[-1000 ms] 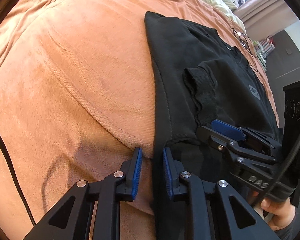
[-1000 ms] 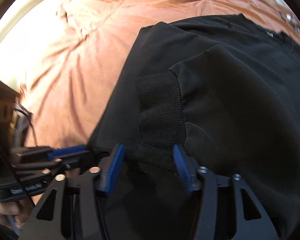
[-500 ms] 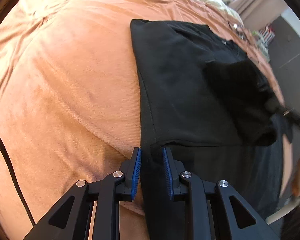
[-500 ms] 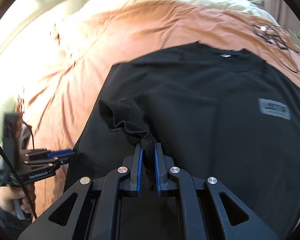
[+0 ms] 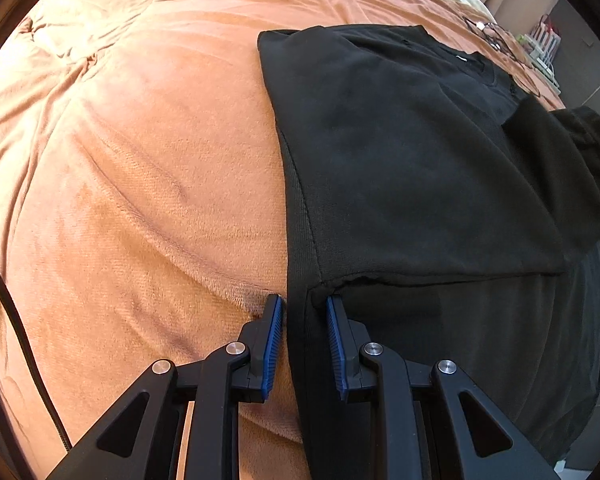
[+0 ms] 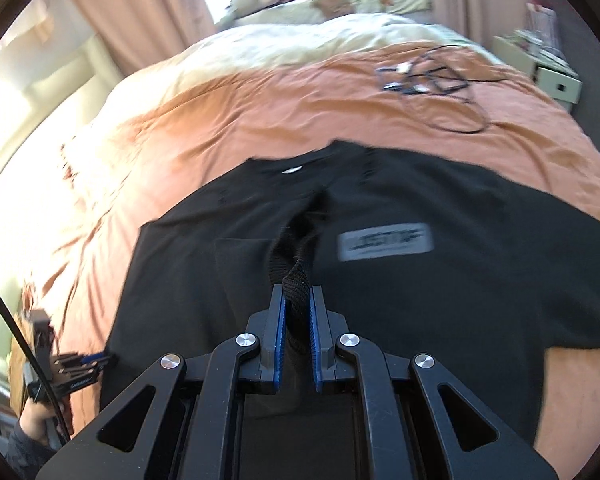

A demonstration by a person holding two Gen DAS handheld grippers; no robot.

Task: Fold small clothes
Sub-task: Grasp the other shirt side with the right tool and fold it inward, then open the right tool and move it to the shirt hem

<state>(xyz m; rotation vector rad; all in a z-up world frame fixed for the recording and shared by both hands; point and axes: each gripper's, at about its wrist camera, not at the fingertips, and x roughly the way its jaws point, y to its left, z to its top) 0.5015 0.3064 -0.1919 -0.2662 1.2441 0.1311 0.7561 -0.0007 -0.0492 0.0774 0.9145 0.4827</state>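
Note:
A black sweatshirt (image 5: 400,152) lies flat on an orange blanket (image 5: 140,160); it also shows in the right wrist view (image 6: 420,280), with a grey label (image 6: 386,242) on the chest. My left gripper (image 5: 302,320) is shut on the sweatshirt's left side edge near a fold. My right gripper (image 6: 298,304) is shut on the ribbed sleeve cuff (image 6: 296,276) and holds the sleeve lifted above the sweatshirt's body. The lifted sleeve (image 5: 560,168) shows at the right in the left wrist view. The left gripper (image 6: 96,362) also shows at the lower left in the right wrist view.
A tangle of black cables (image 6: 432,80) lies on the blanket beyond the sweatshirt. A cream duvet (image 6: 300,44) and pillows lie at the head of the bed. A white drawer unit (image 6: 556,80) stands at the bed's right side.
My right gripper has shut on the sleeve cuff and lifted it up and away over the sweatshirt. My left gripper has stayed on the side edge.

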